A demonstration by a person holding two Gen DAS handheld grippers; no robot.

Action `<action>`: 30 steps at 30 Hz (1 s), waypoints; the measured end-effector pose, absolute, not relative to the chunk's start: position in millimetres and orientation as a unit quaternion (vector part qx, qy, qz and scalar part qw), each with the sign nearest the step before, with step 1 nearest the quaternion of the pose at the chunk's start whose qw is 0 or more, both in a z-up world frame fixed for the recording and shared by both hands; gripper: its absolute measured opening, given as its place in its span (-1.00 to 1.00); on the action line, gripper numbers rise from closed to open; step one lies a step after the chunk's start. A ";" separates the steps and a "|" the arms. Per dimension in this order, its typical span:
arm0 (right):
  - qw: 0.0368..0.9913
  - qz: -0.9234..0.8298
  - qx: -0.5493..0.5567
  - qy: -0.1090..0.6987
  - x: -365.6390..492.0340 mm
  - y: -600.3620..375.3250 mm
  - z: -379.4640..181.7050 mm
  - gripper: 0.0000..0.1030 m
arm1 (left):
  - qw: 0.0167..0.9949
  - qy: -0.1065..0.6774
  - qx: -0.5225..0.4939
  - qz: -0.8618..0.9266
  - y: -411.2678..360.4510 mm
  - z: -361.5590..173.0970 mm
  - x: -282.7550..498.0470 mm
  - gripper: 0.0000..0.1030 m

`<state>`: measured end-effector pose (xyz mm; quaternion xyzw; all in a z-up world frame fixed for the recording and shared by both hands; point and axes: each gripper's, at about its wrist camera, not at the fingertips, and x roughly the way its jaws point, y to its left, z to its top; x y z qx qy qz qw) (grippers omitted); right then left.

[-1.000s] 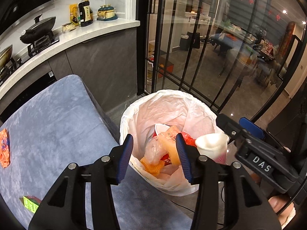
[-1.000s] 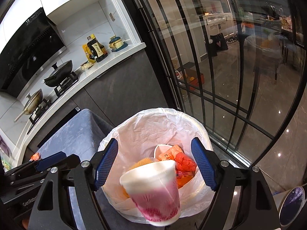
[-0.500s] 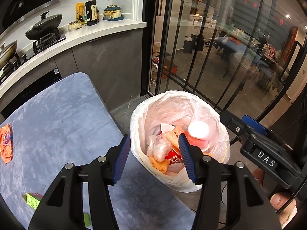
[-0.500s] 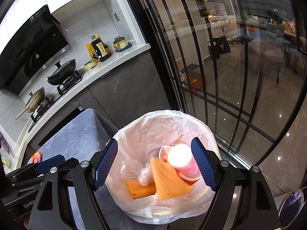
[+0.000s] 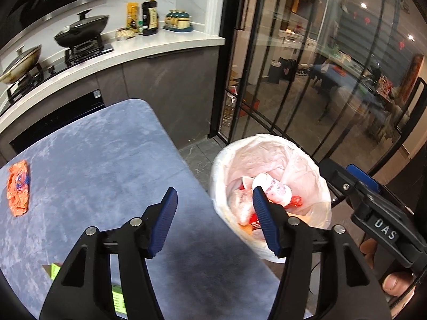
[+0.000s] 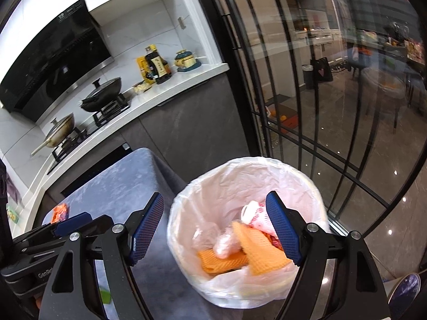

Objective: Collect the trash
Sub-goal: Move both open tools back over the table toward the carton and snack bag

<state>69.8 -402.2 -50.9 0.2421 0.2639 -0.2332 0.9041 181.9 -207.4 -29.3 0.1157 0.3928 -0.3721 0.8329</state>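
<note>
A: Your right gripper [image 6: 214,229] was over the bin [image 6: 315,186] with the cup [image 6: 254,214] falling a second ago; now the cup lies inside, jaws released, empty.

B: Left gripper [image 5: 214,220]?

A: Spread too, nothing held. Orange wrapper [image 5: 18,188] is far left on the table [image 5: 106,160] — your next pickup, probably.

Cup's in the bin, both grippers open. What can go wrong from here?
1. The bin stands close to the table edge, and the left gripper hangs over the gap with one finger over the rim; swinging back to the table could snag the liner or tip the bin.
2. The orange wrapper lies flat on the cloth, so the fingers may pinch cloth with it.
3. The green scraps sit half hidden under the left gripper and are easy to miss.
</note>
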 end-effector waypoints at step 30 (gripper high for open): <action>0.924 -0.028 0.134 0.357 150.0 -204.7 -83.3 0.48 | 0.884 0.426 0.058 -0.181 16.3 -49.6 268.6 0.39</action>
